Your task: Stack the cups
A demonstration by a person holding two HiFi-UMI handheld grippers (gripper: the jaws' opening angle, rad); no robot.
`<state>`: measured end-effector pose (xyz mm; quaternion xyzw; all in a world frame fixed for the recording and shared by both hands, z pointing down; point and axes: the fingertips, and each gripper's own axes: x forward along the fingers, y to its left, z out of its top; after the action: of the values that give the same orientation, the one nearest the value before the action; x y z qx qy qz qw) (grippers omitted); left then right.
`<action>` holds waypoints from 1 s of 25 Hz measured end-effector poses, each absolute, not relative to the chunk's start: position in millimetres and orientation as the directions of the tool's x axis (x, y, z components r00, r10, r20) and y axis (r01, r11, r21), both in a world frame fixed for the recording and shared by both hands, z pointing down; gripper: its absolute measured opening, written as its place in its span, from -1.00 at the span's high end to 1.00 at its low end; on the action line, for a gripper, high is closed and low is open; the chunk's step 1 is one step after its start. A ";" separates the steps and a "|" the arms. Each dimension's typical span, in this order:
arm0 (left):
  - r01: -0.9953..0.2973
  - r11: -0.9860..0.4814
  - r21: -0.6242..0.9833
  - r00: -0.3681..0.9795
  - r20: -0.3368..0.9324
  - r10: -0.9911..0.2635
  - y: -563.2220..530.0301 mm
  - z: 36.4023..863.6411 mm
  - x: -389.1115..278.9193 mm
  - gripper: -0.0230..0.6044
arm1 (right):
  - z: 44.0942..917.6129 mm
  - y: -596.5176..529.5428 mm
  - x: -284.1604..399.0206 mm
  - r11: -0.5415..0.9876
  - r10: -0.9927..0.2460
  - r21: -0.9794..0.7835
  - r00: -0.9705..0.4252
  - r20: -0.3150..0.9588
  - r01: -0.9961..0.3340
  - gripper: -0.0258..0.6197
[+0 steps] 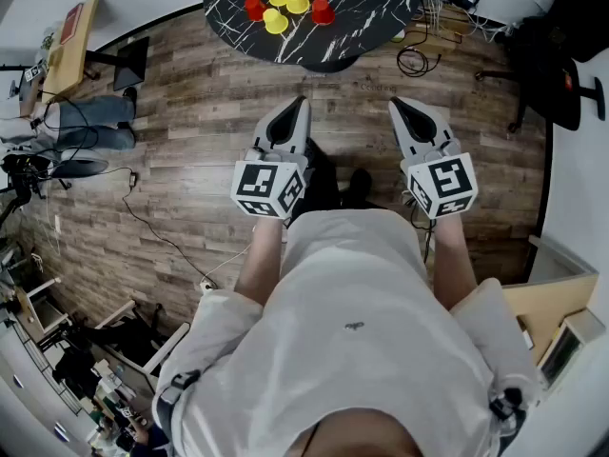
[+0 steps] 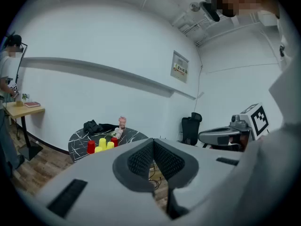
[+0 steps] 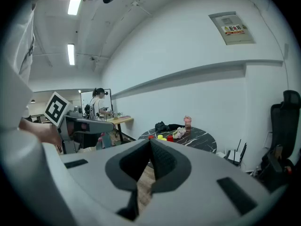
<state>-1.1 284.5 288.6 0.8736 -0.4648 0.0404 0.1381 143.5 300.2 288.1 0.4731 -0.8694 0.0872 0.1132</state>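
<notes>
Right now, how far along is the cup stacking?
Done: nothing visible; the three red cups and three yellow cups sit side by side, apparently unstacked, on the black marbled table. In hand: nothing; the left hand-held gripper and right hand-held gripper are shut and empty, above the wood floor, short of the table. Left: all the stacking.

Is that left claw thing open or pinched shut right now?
Shut. The left gripper shows its two dark jaws meeting at the tips in its own view, with nothing held between them.
</notes>
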 end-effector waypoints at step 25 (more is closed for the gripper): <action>-0.819 -0.549 0.169 0.573 0.185 -0.798 308.0 284.2 6.2 0.91 | 275.7 333.9 129.3 0.563 -0.799 0.009 -0.541 0.261 -0.827 0.91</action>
<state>6.2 308.0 284.2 0.8790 -0.4599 0.0431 0.1187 129.3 333.9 275.7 0.4639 -0.8760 0.0579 0.1185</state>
